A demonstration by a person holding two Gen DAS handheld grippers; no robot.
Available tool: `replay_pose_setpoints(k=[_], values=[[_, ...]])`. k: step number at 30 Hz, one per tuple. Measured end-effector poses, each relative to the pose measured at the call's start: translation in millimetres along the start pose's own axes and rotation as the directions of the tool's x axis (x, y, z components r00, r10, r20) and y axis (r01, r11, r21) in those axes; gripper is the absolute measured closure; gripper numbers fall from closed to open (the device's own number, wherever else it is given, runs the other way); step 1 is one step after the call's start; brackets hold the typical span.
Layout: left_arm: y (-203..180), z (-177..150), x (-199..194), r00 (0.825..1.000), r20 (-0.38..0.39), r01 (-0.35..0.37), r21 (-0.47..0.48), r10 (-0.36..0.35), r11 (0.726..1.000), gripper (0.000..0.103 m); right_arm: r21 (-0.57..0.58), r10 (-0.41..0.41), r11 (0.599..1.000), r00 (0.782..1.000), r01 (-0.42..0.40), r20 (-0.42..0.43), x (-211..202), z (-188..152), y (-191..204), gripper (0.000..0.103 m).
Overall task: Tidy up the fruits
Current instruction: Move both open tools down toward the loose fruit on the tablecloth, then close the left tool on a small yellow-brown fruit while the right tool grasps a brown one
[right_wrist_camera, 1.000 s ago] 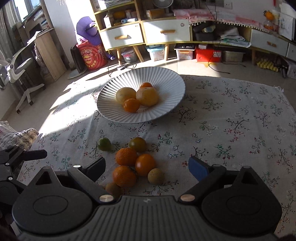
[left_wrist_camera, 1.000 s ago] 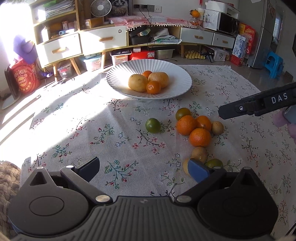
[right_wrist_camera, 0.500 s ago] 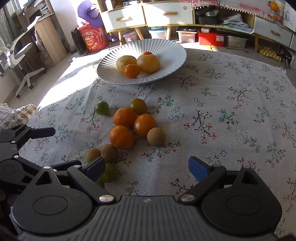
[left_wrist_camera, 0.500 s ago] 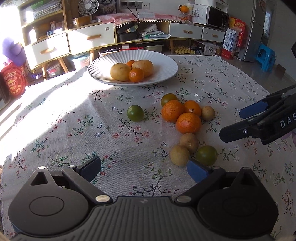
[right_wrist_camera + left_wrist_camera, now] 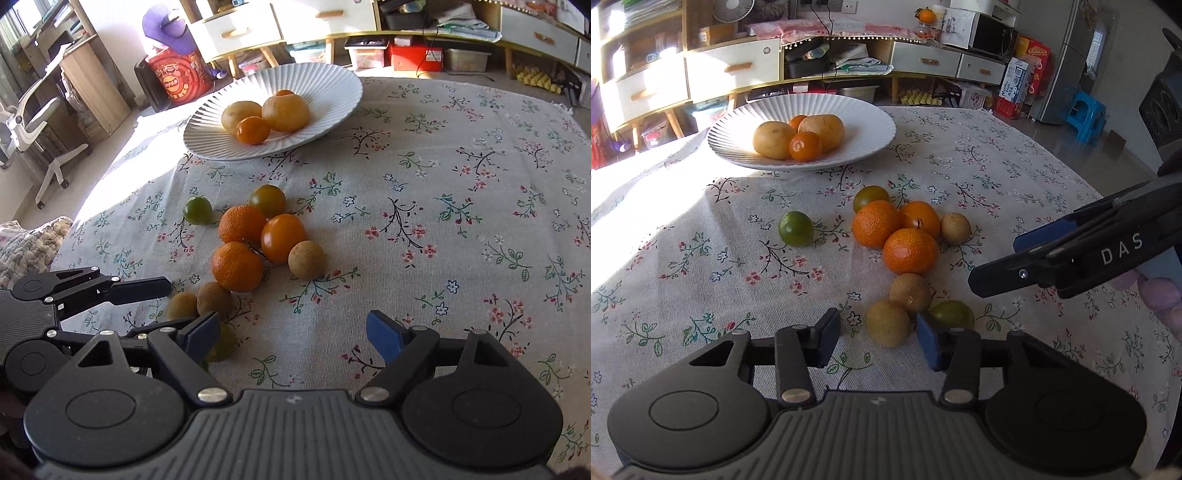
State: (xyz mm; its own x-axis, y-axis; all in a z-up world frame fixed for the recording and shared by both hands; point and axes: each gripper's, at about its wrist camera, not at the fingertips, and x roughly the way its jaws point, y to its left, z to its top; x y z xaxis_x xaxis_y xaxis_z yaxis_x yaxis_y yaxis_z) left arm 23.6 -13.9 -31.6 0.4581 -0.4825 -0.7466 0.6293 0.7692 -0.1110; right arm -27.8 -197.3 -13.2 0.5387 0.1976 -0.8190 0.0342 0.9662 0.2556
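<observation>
A white ribbed plate (image 5: 871, 122) at the back of the table holds two yellow fruits and small oranges. Loose fruit lies in a cluster on the cloth: oranges (image 5: 910, 251), a green one (image 5: 796, 229) and brown ones (image 5: 910, 293). My left gripper (image 5: 877, 338) hangs low over the nearest brown fruit (image 5: 888, 323), which sits between its closing jaws with a gap at the left pad. My right gripper (image 5: 291, 334) is open over bare cloth, its jaws closing with nothing between them. A green fruit (image 5: 223, 343) lies half hidden beside its left finger.
The flowered tablecloth (image 5: 443, 221) covers the whole table. The right gripper (image 5: 993, 262) reaches in from the right in the left wrist view, close to the cluster. Cabinets, drawers and boxes stand beyond the table's far edge; an office chair (image 5: 33, 122) is at the left.
Both grippers came down and closer to the fruit cluster. The left jaws narrowed from wide open around the nearest brown fruit. The right jaws narrowed a little.
</observation>
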Motion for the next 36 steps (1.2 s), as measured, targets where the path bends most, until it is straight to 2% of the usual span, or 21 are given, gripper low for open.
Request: replay_pose_setpoints(k=[2, 4, 8, 20, 25, 32, 36], values=[[-1, 0, 0, 1.000, -0.004, 0.004, 0.002, -0.004, 1.000, 0.083, -0.003, 0.008, 1.000, 1.000, -0.008, 0.000, 0, 0, 1, 0.026], [0, 1, -1, 1.000, -0.008, 0.018, -0.007, -0.018, 1.000, 0.089, -0.005, 0.020, 1.000, 1.000, -0.020, 0.001, 1, 0, 2, 0.028], [0, 1, -3, 1.000, -0.020, -0.012, 0.000, 0.012, 1.000, 0.089, -0.006, 0.055, 0.998, 0.998, -0.055, 0.008, 3, 0, 6, 0.039], [18, -3, -18, 0.996, -0.060, -0.076, -0.064, 0.072, 0.995, 0.089, 0.031, 0.170, 0.985, 0.985, -0.170, 0.005, 22, 8, 25, 0.054], [19, -5, -20, 0.995, -0.067, -0.078, -0.063, 0.074, 0.995, 0.089, 0.030, 0.153, 0.988, 0.988, -0.153, -0.001, 30, 10, 32, 0.060], [21, -6, -20, 0.995, -0.070, -0.079, -0.065, 0.074, 0.995, 0.089, -0.038, 0.089, 0.995, 0.996, -0.089, 0.002, 31, 8, 45, 0.078], [21, -6, -20, 0.995, -0.069, -0.080, -0.065, 0.076, 0.995, 0.089, -0.051, 0.084, 0.995, 0.996, -0.084, 0.005, 30, 8, 47, 0.079]])
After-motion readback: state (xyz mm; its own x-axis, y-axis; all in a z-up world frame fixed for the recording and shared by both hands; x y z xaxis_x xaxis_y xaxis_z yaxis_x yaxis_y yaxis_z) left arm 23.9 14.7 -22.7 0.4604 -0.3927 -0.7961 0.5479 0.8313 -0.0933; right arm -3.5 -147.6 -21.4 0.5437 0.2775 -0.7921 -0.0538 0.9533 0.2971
